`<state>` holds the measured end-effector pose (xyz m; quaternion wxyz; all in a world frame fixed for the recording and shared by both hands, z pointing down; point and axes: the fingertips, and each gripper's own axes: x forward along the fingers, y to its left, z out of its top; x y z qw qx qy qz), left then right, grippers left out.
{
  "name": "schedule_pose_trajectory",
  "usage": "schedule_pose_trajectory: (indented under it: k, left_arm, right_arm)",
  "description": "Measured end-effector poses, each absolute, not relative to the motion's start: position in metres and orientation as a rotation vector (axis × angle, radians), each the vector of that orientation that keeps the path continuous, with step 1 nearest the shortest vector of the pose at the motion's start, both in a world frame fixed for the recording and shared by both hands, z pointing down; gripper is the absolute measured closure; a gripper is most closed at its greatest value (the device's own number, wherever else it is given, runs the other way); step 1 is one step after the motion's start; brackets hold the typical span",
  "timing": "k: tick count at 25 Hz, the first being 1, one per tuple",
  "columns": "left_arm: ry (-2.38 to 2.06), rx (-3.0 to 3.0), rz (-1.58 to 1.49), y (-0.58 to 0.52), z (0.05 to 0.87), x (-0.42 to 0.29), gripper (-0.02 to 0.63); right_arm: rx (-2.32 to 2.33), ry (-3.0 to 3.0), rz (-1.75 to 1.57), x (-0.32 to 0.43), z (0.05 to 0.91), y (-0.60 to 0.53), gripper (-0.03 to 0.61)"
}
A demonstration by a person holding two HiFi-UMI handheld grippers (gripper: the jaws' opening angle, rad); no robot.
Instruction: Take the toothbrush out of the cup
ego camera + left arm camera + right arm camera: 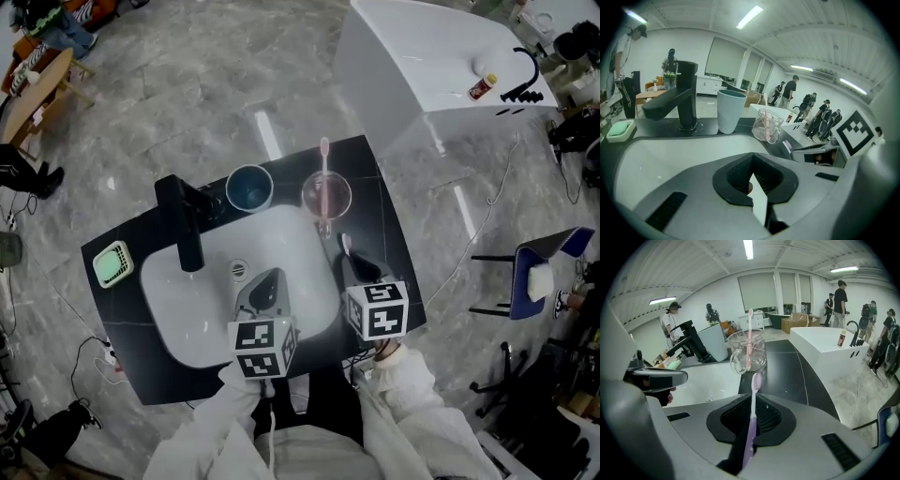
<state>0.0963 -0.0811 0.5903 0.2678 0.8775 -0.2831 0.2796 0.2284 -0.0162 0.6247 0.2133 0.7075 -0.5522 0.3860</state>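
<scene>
One lilac, perhaps white-necked toothbrush in right tool.

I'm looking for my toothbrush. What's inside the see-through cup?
A pink toothbrush stands in the clear cup, its top end poking above the rim. Nothing else shows through the glass, though its curved bottom blurs anything lying flat there.
</scene>
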Motion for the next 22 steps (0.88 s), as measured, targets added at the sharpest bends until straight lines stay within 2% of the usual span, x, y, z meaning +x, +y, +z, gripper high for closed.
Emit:
schedule_pose_trajectory:
  k: [22]
  left_arm:
    - [-0.791, 2.359, 0.758, -0.074, 0.593, 0.088, 0.615]
  right_arm:
    - [1.994, -1.585, 1.146, 0.223, 0.635, -0.009, 0.537]
